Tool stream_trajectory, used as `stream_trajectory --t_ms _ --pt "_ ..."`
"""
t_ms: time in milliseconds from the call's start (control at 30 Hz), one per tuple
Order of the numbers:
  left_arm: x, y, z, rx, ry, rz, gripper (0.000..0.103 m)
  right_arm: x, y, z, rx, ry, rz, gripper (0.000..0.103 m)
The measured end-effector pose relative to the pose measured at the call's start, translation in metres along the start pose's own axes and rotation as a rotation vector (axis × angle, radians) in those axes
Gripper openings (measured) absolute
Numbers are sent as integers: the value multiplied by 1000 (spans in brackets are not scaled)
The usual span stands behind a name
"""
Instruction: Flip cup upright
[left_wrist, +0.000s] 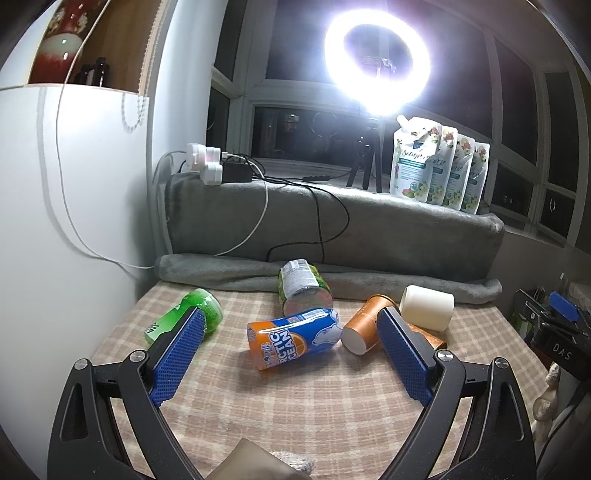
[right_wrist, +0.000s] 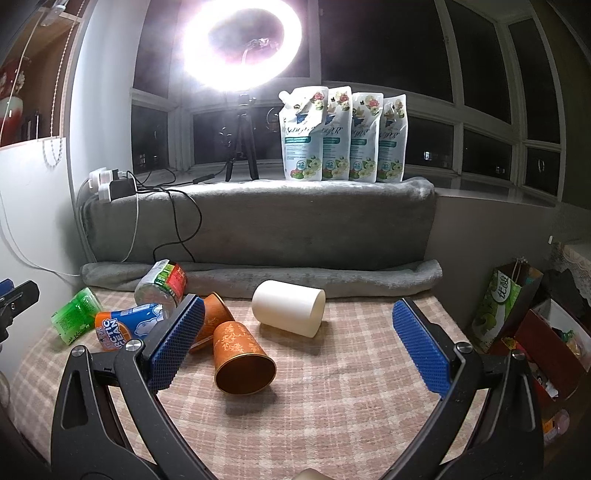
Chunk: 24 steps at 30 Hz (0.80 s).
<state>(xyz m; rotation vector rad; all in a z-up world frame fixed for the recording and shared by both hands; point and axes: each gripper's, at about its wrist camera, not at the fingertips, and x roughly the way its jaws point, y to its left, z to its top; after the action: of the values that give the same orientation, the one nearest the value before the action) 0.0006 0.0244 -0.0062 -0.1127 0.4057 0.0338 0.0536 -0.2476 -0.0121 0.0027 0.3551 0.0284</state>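
Note:
Several cups lie on their sides on a checked cloth. A white cup (right_wrist: 290, 312) lies at mid-table with its mouth to the right; it also shows in the left wrist view (left_wrist: 428, 306). Two orange patterned cups lie near it: one (right_wrist: 242, 360) with its open mouth toward me, another (right_wrist: 212, 319) behind my finger, bottom showing in the left view (left_wrist: 364, 325). My right gripper (right_wrist: 297, 343) is open and empty, short of the white cup. My left gripper (left_wrist: 291, 347) is open and empty, above the Arctic Ocean can (left_wrist: 293, 341).
A green bottle (left_wrist: 184, 319) and a labelled jar (left_wrist: 304, 290) lie on their sides at the left and back. A rolled grey blanket (right_wrist: 258, 277) borders the far edge. Pouches (right_wrist: 343, 134), a ring light (right_wrist: 236, 44) and cables stand behind. Bags (right_wrist: 506, 310) sit right.

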Motion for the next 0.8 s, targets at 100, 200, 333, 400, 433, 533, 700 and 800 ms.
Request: stream_trajectory --t_ms 100,200,333,400,433,533,700,800 --pt "1 3 0 -7 0 3 94 3 4 0 -6 4 9 103" --pt "2 8 -1 -15 2 6 94 8 9 0 -11 10 24 103" --pt "4 15 -3 -25 13 14 94 14 16 0 -19 17 47 103" --pt "5 19 -4 -33 23 20 94 17 20 0 -24 21 66 103" --pt "5 21 -5 -37 27 23 94 20 23 1 -28 24 77 103" --pt "5 30 -8 -44 38 40 94 27 33 3 -37 34 119 103" --pt "5 46 -14 -52 57 72 94 46 60 7 -63 74 231 103" --pt "4 56 -18 -55 68 98 94 61 80 10 -87 111 306 103"
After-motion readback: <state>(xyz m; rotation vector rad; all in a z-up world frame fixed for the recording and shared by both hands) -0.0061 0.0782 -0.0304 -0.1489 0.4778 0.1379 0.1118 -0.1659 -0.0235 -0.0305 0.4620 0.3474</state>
